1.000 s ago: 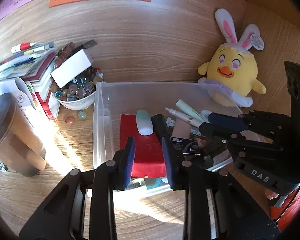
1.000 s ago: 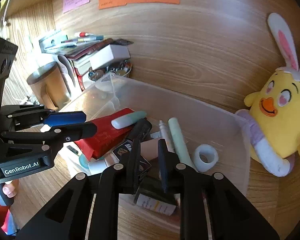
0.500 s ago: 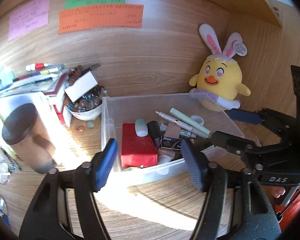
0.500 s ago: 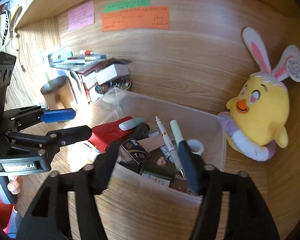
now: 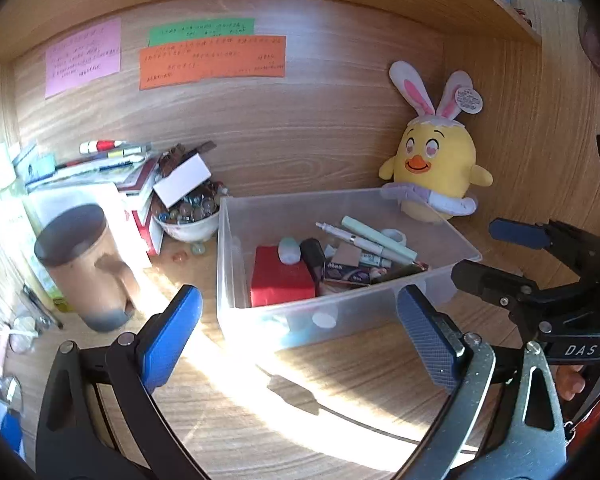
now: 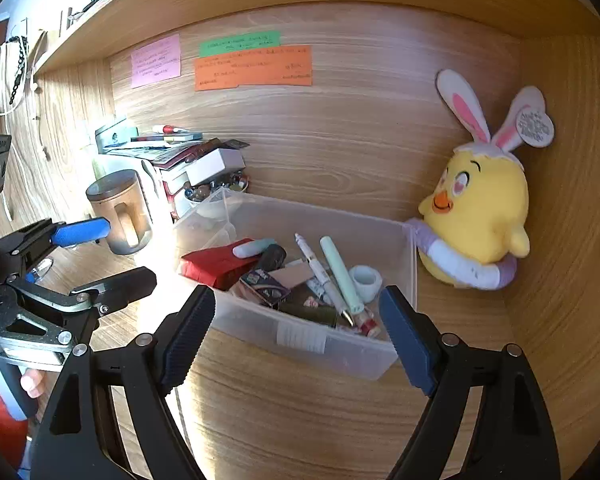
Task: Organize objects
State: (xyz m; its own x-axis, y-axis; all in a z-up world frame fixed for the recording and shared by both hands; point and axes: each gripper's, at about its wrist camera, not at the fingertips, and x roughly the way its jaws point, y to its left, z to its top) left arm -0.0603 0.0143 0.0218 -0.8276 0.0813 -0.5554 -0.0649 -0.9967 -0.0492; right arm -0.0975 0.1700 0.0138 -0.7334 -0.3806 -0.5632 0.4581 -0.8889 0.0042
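Note:
A clear plastic bin [image 5: 236,280] [image 6: 396,356] stands on the wooden desk. It holds a red box [image 5: 282,276] [image 6: 216,262], a pale green eraser [image 5: 289,249], pens [image 5: 376,238] [image 6: 340,272], a small Max box [image 5: 346,274] [image 6: 266,286] and a tape roll [image 6: 366,280]. My left gripper [image 5: 300,336] is open and empty in front of the bin. My right gripper [image 6: 296,336] is open and empty, also in front of the bin. Each gripper shows in the other's view.
A yellow plush chick with rabbit ears [image 5: 432,168] [image 6: 476,212] sits right of the bin. A brown mug [image 5: 84,264] [image 6: 120,208], a bowl of marbles [image 5: 188,220], stacked books with pens [image 5: 100,168] and a white box [image 5: 182,180] are at the left. Sticky notes [image 5: 212,60] hang on the back wall.
Both grippers have pulled back out of the bin and up, and both have opened wide. Nothing is held in either.

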